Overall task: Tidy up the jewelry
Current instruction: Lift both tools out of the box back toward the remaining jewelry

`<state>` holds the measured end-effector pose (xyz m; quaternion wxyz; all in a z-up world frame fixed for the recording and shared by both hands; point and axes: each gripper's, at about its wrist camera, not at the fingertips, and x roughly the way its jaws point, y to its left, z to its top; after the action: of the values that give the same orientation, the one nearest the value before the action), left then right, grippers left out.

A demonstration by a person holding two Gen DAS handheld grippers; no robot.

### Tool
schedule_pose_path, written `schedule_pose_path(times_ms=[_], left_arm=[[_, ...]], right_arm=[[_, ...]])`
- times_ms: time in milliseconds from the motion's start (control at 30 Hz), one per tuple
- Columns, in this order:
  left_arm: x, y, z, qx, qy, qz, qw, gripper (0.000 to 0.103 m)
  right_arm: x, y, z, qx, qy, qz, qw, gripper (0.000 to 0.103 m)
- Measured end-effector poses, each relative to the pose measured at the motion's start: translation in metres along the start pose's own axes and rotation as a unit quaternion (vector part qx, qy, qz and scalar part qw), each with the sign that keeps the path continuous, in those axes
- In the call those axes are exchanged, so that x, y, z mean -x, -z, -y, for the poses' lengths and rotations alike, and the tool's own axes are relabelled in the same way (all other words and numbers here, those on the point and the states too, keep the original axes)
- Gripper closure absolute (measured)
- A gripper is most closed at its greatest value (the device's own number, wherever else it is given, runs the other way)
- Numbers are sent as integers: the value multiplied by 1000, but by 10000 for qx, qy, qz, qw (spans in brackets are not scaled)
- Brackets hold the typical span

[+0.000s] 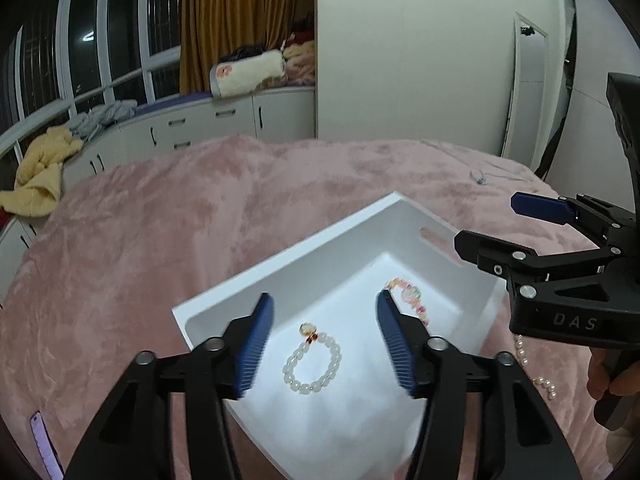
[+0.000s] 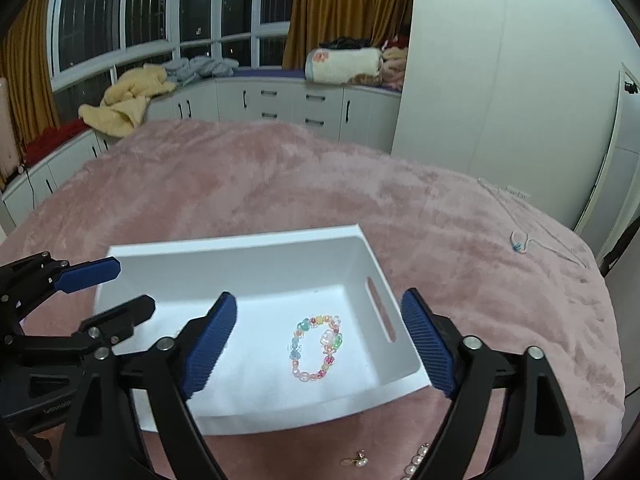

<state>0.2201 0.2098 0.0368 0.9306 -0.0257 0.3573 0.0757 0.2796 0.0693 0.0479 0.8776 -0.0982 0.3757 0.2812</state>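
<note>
Both grippers wide open over the white bin, nothing in either one

The left gripper (image 1: 324,344) hangs above the white bin (image 1: 320,256) on the pink bed (image 1: 160,216), jaws apart with nothing between the blue pads, and the white bead bracelet (image 1: 313,360) lies loose on the bin floor right below the gap. The right gripper (image 2: 320,344) is spread even wider, also empty, with the colorful bead bracelet (image 2: 316,348) lying flat underneath near the handle slot. A pearl strand (image 2: 416,462) and a small earring (image 2: 356,460) sit on the bed just outside the bin.
</note>
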Motion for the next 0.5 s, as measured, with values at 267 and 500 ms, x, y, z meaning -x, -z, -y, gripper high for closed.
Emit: schedule_pose_path(times_ms=[267, 500], left_arm=[[46, -1, 33, -306, 67, 412, 9987, 15], [72, 18, 62, -279, 307, 555, 9976, 9]], right_arm=[[56, 6, 9, 49, -46, 472, 9989, 5], [99, 33, 30, 33, 173, 614, 9980, 5]])
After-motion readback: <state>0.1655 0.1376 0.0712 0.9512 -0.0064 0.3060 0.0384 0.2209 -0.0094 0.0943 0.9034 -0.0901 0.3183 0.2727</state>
